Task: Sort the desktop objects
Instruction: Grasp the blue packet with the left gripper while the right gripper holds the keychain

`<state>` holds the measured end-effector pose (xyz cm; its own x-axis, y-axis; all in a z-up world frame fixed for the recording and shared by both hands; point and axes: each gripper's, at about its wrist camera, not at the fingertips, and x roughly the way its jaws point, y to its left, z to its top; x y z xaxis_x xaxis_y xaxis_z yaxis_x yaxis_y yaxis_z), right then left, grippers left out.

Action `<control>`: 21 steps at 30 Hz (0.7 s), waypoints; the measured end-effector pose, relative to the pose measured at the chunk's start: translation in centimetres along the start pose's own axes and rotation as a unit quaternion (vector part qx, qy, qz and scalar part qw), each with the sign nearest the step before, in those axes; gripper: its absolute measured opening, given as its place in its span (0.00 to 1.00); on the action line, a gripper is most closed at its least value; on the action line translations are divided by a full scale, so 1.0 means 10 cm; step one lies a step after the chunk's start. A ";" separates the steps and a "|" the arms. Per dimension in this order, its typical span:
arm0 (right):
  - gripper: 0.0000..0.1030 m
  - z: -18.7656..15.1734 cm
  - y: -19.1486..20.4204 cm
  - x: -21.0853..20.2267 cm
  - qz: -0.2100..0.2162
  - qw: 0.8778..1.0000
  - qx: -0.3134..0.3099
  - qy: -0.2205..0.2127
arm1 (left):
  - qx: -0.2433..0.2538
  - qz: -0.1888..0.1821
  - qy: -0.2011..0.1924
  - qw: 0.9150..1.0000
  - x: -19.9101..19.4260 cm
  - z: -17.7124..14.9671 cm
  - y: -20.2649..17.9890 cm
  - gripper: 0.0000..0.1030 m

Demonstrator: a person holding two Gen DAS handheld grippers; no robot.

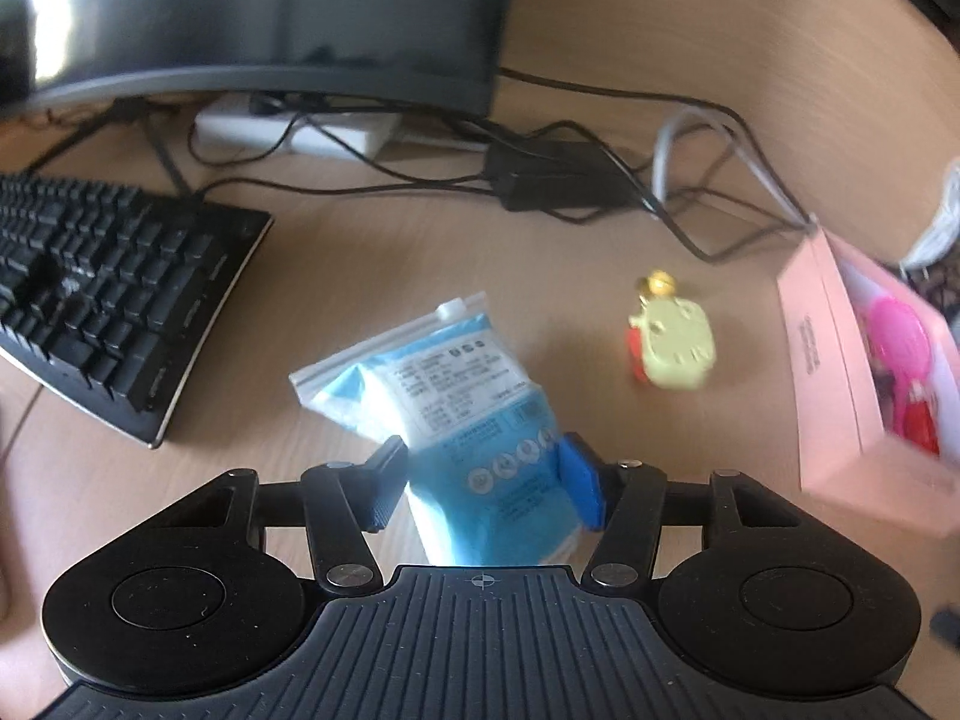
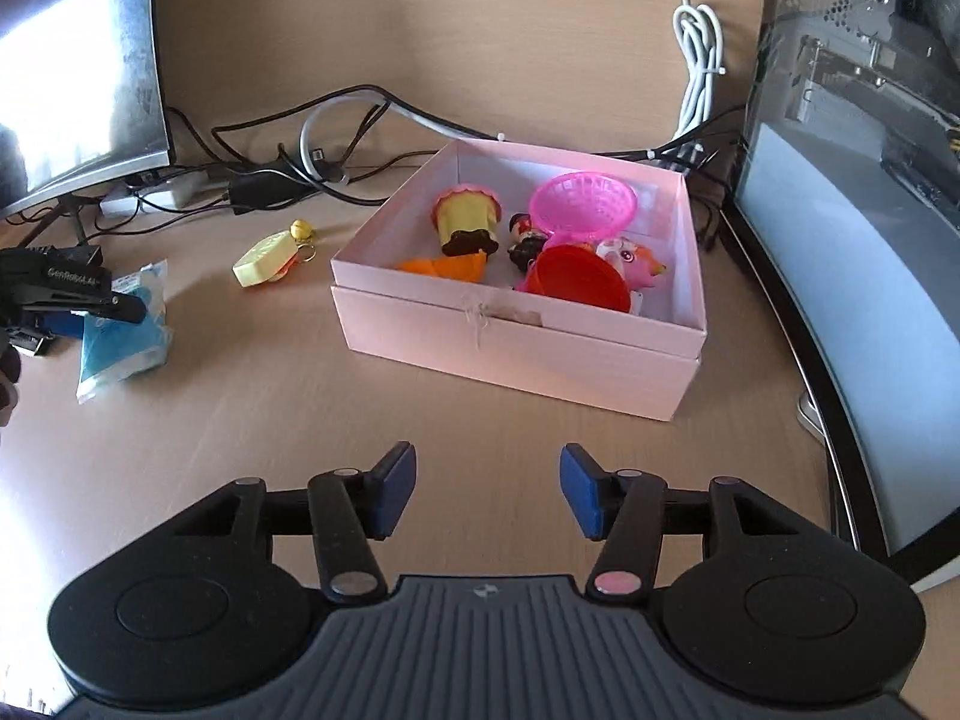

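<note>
The left tool point(image 1: 483, 480) is gripping a blue zip bag point(image 1: 456, 414), its two pads pressing the lower half of the bag from either side while the sealed top of the bag is pointing away from the tool. In the right wrist view the same left tool point(image 2: 90, 315) is showing at the left edge, with the blue zip bag point(image 2: 123, 330) hanging from it just above the surface point(image 2: 270, 408). The right tool point(image 2: 487, 489) is standing wide open with nothing between its blue pads, hovering over bare surface on the near side of the pink box point(image 2: 516, 348).

Taking the pink box as the landmark: it is sitting lidless on the surface, and inside it a pink basket point(image 2: 585, 201), a red cup point(image 2: 579, 279), a yellow cake toy point(image 2: 468, 219), an orange piece point(image 2: 444, 267) and small figurines point(image 2: 630, 258) are lying together. To the left of the box, close by but apart from it, a yellow keychain toy point(image 2: 264, 258) with a small bell is lying on the surface; the bag is further left of the box, beyond that toy. Behind the box, cables point(image 2: 336, 144) are trailing across the surface toward a monitor point(image 2: 78, 72) at the far left. A black keyboard point(image 1: 114, 294) is lying well left of the box, past the bag.
</note>
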<state>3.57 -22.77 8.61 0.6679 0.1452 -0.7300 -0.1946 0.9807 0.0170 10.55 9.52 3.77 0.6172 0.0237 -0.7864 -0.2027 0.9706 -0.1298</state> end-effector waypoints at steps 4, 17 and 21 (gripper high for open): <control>0.56 0.09 0.15 0.04 0.020 1.000 -0.021 -0.012 | 0.022 -0.017 0.013 1.000 -0.14 -0.23 -0.04 0.58; 0.60 0.64 1.43 0.44 0.114 0.977 -0.166 -0.076 | -0.038 -0.023 0.027 0.999 -0.69 -0.71 0.43 0.90; 0.60 0.87 1.75 0.96 0.081 0.982 -0.163 -0.055 | -0.041 -0.024 0.012 0.999 -0.89 -0.78 0.51 0.93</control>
<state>12.86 -3.11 7.81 0.6788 0.3274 -0.6572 -0.5132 0.8517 -0.1057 -1.89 12.38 5.42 0.6091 -0.0303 -0.7925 -0.2343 0.9478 -0.2163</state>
